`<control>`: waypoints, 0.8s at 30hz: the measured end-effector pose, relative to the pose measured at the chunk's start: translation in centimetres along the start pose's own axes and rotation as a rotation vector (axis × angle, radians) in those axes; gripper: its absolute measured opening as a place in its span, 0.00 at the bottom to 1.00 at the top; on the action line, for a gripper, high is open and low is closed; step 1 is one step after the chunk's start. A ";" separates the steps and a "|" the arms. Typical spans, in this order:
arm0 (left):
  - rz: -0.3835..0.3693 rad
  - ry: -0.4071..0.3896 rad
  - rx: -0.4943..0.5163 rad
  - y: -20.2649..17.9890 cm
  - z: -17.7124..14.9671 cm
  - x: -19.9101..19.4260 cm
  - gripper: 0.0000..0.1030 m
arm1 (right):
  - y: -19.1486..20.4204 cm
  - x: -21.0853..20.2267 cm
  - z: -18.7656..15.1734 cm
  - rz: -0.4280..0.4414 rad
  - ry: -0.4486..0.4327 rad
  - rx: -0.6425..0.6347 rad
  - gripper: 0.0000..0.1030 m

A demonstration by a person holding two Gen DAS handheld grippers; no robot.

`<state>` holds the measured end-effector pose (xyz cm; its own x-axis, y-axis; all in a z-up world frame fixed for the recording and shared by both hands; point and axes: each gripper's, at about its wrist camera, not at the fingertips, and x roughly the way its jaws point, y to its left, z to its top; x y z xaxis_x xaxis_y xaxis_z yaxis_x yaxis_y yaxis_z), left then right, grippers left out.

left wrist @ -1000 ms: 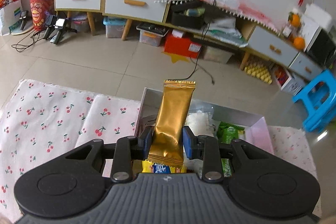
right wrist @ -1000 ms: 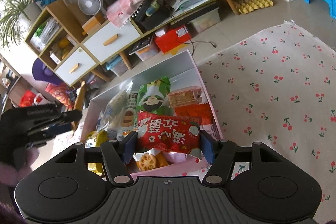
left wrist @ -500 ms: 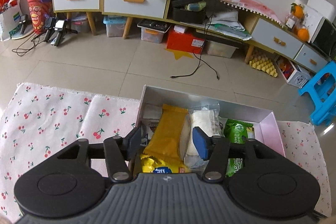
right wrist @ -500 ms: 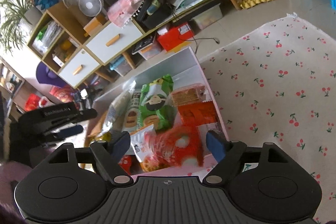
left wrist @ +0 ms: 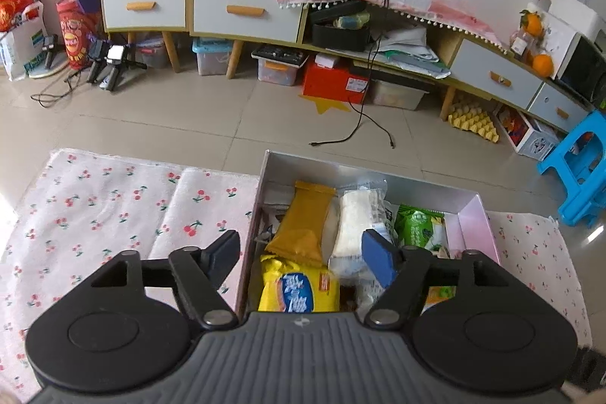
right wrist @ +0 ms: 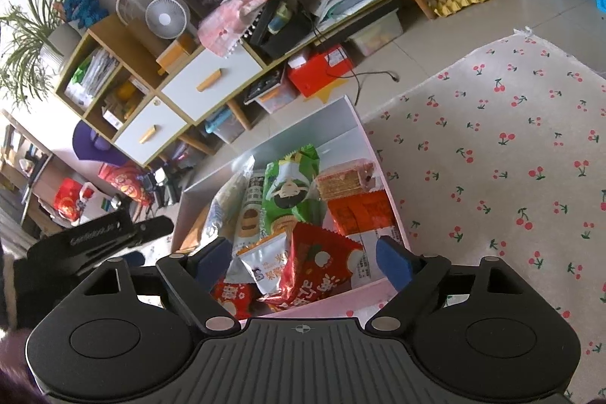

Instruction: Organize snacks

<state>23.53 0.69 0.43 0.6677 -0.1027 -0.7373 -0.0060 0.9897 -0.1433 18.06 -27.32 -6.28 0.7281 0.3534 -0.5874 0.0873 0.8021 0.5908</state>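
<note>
Two handheld tools hover over a white box (left wrist: pixel 469 211) of snacks set on a cherry-print cloth (left wrist: pixel 113 199) spread across the counter. From the left wrist view, the left tool (left wrist: pixel 301 252) stands with its jaws spread wide and empty; the gold packet (left wrist: pixel 303 222) lies flat in the box just ahead of the fingers, beside a white clear-wrapped packet (left wrist: pixel 354 218), with a yellow bag (left wrist: pixel 297 288) nearer the tool and a green bag (left wrist: pixel 418 228) to the right.

Only the right wrist view shows the box's other end: the red crinkled bag (right wrist: pixel 322 267) lying tilted on the pile between the right tool's (right wrist: pixel 303 258) spread, empty jaws, a white pouch (right wrist: pixel 265 262) touching it, wafers (right wrist: pixel 342 178) and an orange carton (right wrist: pixel 360 211) beyond. This view also catches the left tool from outside, at the left edge.

A second ago each tool pinched its packet, the gold one held upright, the red one level; both packets now rest in the box and both tools have opened.
</note>
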 end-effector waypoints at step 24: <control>0.036 0.035 0.060 -2.2 -8.4 -9.1 0.99 | 1.2 -7.3 -3.0 -0.140 0.064 -0.214 0.89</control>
<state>11.25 -1.35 1.91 0.6418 -0.0688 -0.7638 0.0156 0.9969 -0.0767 10.77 -27.49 -2.91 0.6741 0.2563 -0.6928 0.0336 0.9263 0.3754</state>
